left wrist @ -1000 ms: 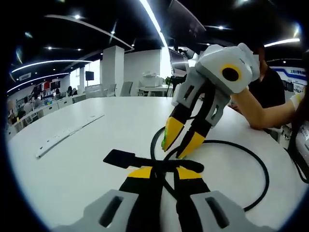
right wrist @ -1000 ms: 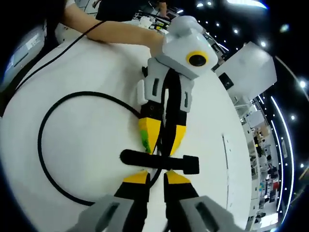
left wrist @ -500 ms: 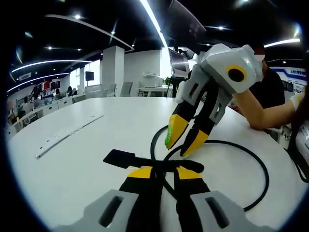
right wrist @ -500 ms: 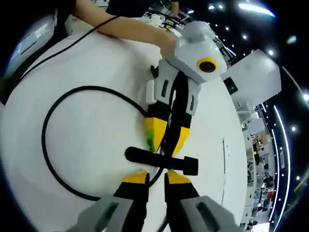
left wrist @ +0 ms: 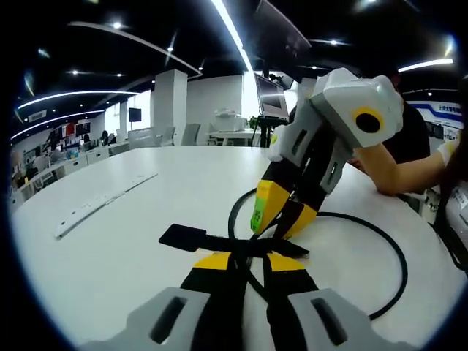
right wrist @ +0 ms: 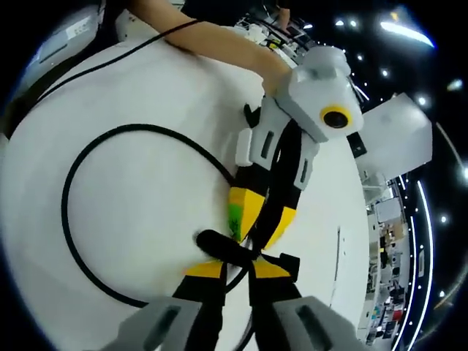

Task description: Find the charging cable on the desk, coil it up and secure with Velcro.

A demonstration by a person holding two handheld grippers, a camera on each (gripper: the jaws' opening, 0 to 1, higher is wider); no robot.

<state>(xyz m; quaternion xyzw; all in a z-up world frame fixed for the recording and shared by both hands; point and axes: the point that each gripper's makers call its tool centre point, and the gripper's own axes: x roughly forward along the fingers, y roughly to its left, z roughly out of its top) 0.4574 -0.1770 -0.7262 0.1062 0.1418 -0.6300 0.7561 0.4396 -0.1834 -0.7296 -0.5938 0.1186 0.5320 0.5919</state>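
Observation:
A black charging cable (left wrist: 391,256) lies in a wide loop (right wrist: 69,197) on the white round table (left wrist: 110,270). Where the loop crosses itself, a black Velcro strap (left wrist: 183,238) lies across it (right wrist: 219,245). My left gripper (left wrist: 248,261) sits at that crossing, shut with the cable running between its yellow fingertips. My right gripper (left wrist: 284,219) comes down from the upper right and meets it tip to tip. In the right gripper view, the right gripper (right wrist: 238,269) is shut on the cable just below the strap, and the left gripper (right wrist: 259,223) reaches in from above.
A person's forearm (left wrist: 398,172) rests on the table at the right. A thin black wire (right wrist: 110,55) runs along the table's far side. A long white strip (left wrist: 102,201) lies at the left. Office desks and chairs stand beyond the table.
The right gripper has tilted and dropped closer onto the crossing, its fingertips now nearer together. The strap has turned a little at the crossing. The left gripper has held still.

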